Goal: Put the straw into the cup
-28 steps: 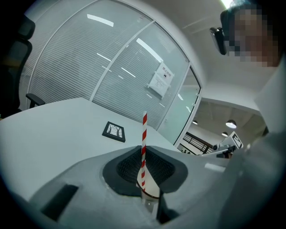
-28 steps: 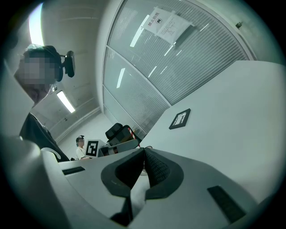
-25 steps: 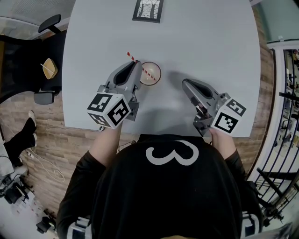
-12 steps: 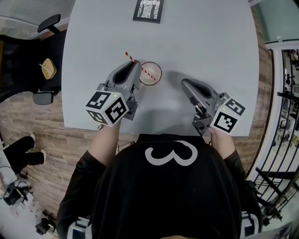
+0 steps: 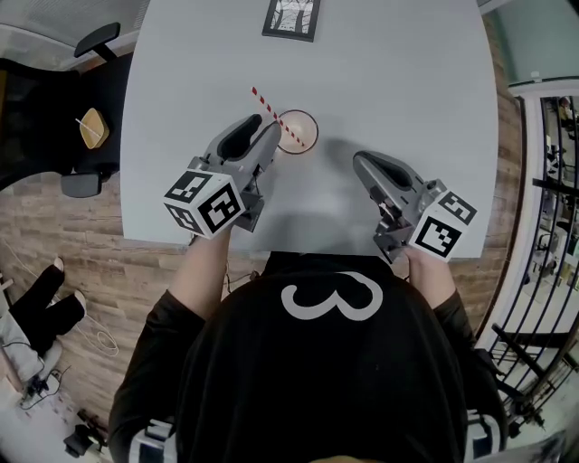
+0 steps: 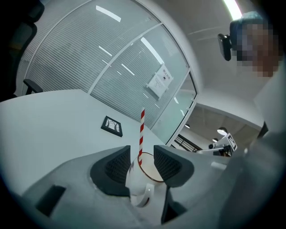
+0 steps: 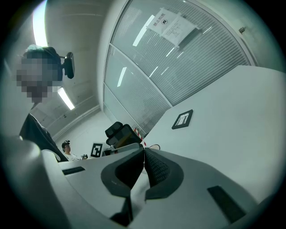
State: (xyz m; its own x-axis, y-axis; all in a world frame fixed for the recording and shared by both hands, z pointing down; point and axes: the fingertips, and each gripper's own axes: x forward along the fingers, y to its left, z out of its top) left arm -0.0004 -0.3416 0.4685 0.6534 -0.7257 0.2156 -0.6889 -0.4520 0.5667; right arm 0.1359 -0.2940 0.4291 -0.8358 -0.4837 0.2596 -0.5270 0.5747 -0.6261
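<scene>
The tabletop [image 5: 434,99] is bare across its right half and far middle, leaving wide room for a hand. The cup [image 5: 298,133] stands near the middle, and the straw [image 5: 265,102] leans out of it to the far left, barring a low pass there. The left tongs [image 5: 271,137] crowd the cup's near left, jaws opening, with the straw in their gap untouched. The right tongs [image 5: 359,161], closed, sit well apart. A frame [image 5: 290,17] lies at the far edge. A chair [image 5: 45,99] stands off the left.
</scene>
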